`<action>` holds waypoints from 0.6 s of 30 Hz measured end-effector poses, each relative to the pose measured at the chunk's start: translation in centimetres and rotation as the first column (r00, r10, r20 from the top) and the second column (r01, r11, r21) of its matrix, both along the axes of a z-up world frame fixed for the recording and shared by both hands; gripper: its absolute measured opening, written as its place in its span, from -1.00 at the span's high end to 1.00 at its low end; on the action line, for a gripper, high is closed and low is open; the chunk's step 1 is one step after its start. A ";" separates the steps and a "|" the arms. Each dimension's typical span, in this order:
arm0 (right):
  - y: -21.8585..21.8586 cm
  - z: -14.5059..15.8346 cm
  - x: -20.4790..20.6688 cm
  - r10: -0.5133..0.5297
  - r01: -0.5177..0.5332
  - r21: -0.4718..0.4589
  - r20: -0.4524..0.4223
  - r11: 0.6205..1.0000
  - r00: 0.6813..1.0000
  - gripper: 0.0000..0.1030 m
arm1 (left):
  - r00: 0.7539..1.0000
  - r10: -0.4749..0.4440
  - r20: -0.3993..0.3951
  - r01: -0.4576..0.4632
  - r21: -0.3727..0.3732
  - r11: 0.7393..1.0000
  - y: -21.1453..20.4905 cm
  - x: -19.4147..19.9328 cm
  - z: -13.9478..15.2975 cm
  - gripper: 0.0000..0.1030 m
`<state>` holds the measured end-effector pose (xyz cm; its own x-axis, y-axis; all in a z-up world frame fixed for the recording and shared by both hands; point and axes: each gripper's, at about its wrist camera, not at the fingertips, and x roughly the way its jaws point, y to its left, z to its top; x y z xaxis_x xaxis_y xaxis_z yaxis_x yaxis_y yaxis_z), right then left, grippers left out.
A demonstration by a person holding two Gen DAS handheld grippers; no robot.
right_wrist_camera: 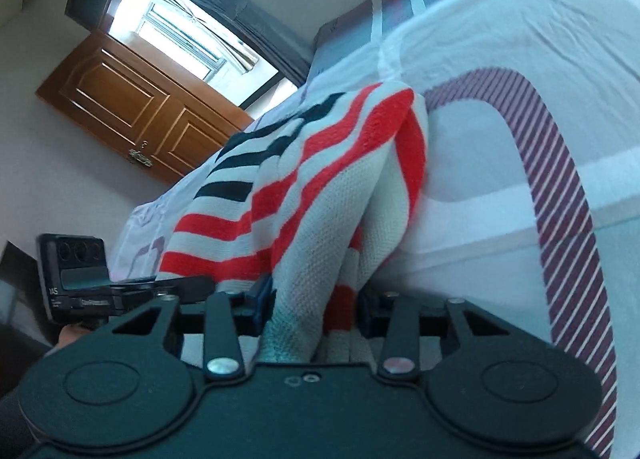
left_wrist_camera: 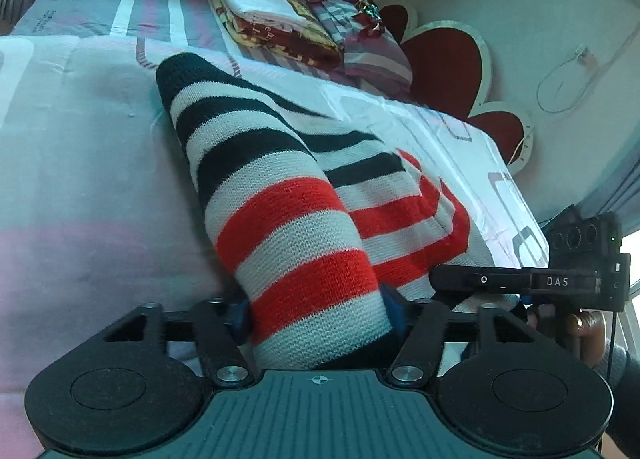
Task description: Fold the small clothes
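A small knit garment with red, white and black stripes lies on the bed, lifted at the near end. My left gripper is shut on a bunched striped part of it, the cloth filling the gap between the blue pads. In the right wrist view the same garment drapes up from the bed, and my right gripper is shut on its white and red edge. The right gripper also shows in the left wrist view, at the garment's right side.
The bed has a pale sheet with grey and maroon striped bands. Folded clothes and blankets are stacked at its far end by a red flower-shaped headboard. A wooden door and a window stand beyond the bed.
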<state>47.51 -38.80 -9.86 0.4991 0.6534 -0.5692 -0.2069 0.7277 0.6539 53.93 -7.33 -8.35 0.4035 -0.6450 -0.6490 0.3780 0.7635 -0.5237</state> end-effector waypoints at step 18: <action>9.3 8.9 -5.4 0.085 -0.079 -0.047 0.154 0.996 0.984 0.35 | 0.993 0.070 0.097 -0.069 -0.015 0.998 12.8 -8.7 9.3 0.03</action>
